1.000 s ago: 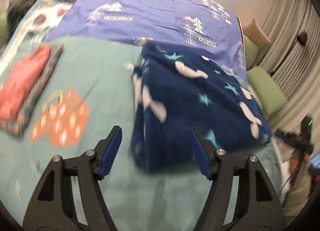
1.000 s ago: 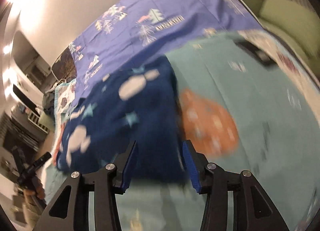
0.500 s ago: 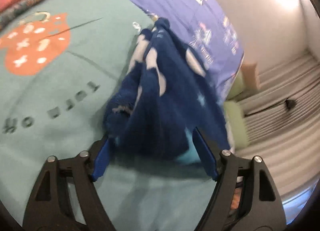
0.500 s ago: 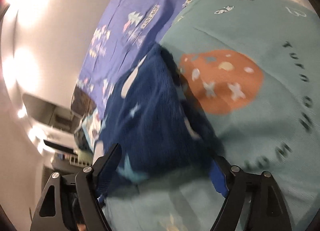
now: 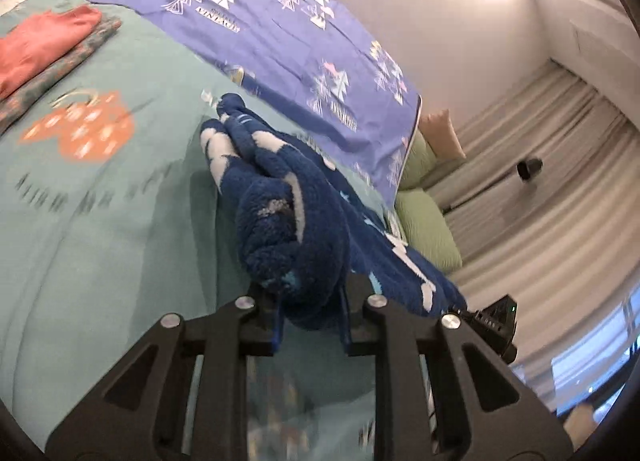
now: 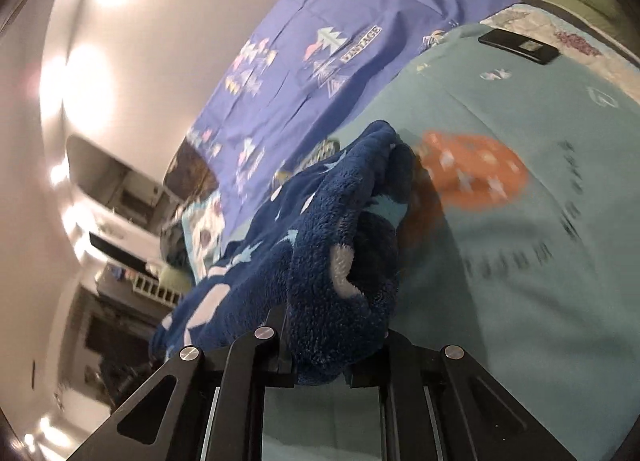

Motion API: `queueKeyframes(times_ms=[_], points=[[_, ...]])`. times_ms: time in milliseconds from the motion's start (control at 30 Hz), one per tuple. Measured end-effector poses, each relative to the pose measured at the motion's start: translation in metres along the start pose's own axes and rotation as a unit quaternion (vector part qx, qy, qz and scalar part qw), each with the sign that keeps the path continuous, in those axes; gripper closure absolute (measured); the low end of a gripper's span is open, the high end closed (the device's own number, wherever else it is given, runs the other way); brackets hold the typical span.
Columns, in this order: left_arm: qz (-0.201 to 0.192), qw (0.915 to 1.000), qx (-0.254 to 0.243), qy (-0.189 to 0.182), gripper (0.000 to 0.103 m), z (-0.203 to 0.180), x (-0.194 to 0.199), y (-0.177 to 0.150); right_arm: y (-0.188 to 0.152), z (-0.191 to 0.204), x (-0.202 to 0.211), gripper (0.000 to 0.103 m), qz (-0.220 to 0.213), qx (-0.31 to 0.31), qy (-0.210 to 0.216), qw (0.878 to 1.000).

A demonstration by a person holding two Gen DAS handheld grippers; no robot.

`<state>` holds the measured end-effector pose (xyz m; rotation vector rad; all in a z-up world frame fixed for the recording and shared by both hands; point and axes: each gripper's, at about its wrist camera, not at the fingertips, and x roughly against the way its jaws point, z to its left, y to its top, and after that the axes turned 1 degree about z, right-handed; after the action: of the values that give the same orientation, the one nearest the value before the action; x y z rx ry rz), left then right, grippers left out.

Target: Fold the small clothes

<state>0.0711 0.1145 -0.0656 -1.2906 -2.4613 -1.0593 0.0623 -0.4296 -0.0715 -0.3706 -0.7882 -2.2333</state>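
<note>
Bed covered w/ teal sheet (image 5: 100, 229) carrying an orange printed patch (image 5: 80, 131) and dark lettering, blurred in both views. Purple pillowcase-type cloth w/ tree print (image 5: 280, 33) lies along the far side of the bed, next to the wall; same cloth seen in rt wrist view (image 6: 320, 45). Green cushions (image 5: 424, 221) sit just beyond the bed edge, beige curtain (image 5: 540, 181) behind them. Navy fleece garment w/ white and light-blue star/moon print (image 5: 296, 221) sits approx. mid-bed, bunched into thick rolls and raised off the sheet at its near end, shadow under it; its far end looks to reach the sheet near the purple cloth. Same garment in rt wrist view (image 6: 332, 253), trailing off to the left side of that frame. Folded pink-red cloth on top of a patterned grey one (image 5: 44, 49) lies at the far left of the bed, well apart from the navy garment. Black flat device, poss. a phone (image 6: 518, 46), rests on the sheet near the bed edge in rt view. Left gripper (image 5: 310, 319): fingers closed down to a narrow gap, clamping a thick wad of the navy fleece. Right gripper (image 6: 320, 357): fingers likewise pinched in on a bundle of the same fleece, fabric bulging out above them.
</note>
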Motion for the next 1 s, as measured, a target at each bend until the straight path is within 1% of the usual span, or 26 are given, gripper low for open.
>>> queueKeyframes(times_ms=[100,200,233,267,300,333,367,400,433,467,500,533,567,600,667,700,733,767,833,867,933,1000], points=[[0.03,0.9993,0.005,0.022,0.08,0.007,0.022,-0.045,-0.05,-0.012,0.033,0.09,0.021,-0.006,-0.01,1.0],[0.063,0.9966,0.024,0.048,0.08,0.02,0.032,-0.082,-0.088,-0.026,0.045,0.088,0.043,-0.024,-0.029,0.998],[0.073,0.9953,0.025,0.059,0.079,0.026,0.033,-0.09,-0.096,-0.029,0.046,0.087,0.052,-0.019,-0.039,0.998],[0.077,0.9942,0.028,0.07,0.078,0.03,0.034,-0.093,-0.101,-0.031,0.045,0.081,0.064,-0.008,-0.056,0.996],[0.078,0.9931,0.035,0.081,0.074,0.035,0.036,-0.096,-0.105,-0.033,0.044,0.07,0.075,0.01,-0.105,0.992],[0.077,0.9925,0.04,0.086,0.072,0.037,0.04,-0.097,-0.104,-0.032,0.045,0.066,0.075,0.018,-0.13,0.989],[0.073,0.9925,0.039,0.089,0.071,0.038,0.045,-0.098,-0.102,-0.03,0.048,0.065,0.072,0.027,-0.148,0.986],[0.066,0.9926,0.032,0.097,0.068,0.036,0.051,-0.097,-0.094,-0.02,0.053,0.064,0.064,0.046,-0.174,0.982],[0.055,0.9918,0.01,0.115,0.063,0.031,0.057,-0.096,-0.086,-0.011,0.057,0.063,0.053,0.063,-0.197,0.977],[0.045,0.9903,-0.006,0.131,0.059,0.028,0.061,-0.095,-0.08,-0.001,0.061,0.056,0.034,0.081,-0.228,0.97],[0.024,0.9866,-0.03,0.158,0.05,0.024,0.066,-0.094,-0.068,0.017,0.066,0.052,0.0,0.114,-0.291,0.95],[0.013,0.9845,-0.042,0.17,0.044,0.023,0.068,-0.091,-0.057,0.031,0.066,0.042,-0.019,0.139,-0.328,0.934],[0.003,0.9838,-0.051,0.172,0.044,0.023,0.069,-0.087,-0.05,0.042,0.064,0.038,-0.027,0.156,-0.346,0.925],[-0.003,0.9848,-0.054,0.165,0.044,0.023,0.072,-0.087,-0.037,0.058,0.059,0.038,-0.031,0.183,-0.346,0.92],[-0.006,0.9888,-0.054,0.139,0.043,0.027,0.068,-0.08,-0.022,0.084,0.041,0.038,-0.018,0.212,-0.309,0.927],[-0.004,0.9906,-0.058,0.124,0.043,0.028,0.061,-0.076,-0.012,0.106,0.019,0.038,0.006,0.237,-0.27,0.933],[0.001,0.9913,-0.063,0.115,0.043,0.028,0.052,-0.072,-0.007,0.122,0.002,0.038,0.022,0.256,-0.245,0.935],[0.006,0.9912,-0.065,0.115,0.044,0.028,0.044,-0.071,-0.007,0.138,-0.016,0.038,0.041,0.28,-0.221,0.933],[0.019,0.9909,-0.067,0.115,0.044,0.03,0.03,-0.071,-0.01,0.178,-0.073,0.038,0.107,0.342,-0.163,0.919],[0.021,0.9911,-0.066,0.113,0.045,0.03,0.025,-0.071,-0.011,0.194,-0.101,0.038,0.134,0.359,-0.141,0.913],[0.019,0.9924,-0.06,0.106,0.05,0.034,0.023,-0.071,-0.012,0.219,-0.156,0.038,0.177,0.375,-0.118,0.902],[0.013,0.9941,-0.05,0.095,0.052,0.038,0.028,-0.069,-0.012,0.236,-0.204,0.038,0.202,0.384,-0.108,0.895]])
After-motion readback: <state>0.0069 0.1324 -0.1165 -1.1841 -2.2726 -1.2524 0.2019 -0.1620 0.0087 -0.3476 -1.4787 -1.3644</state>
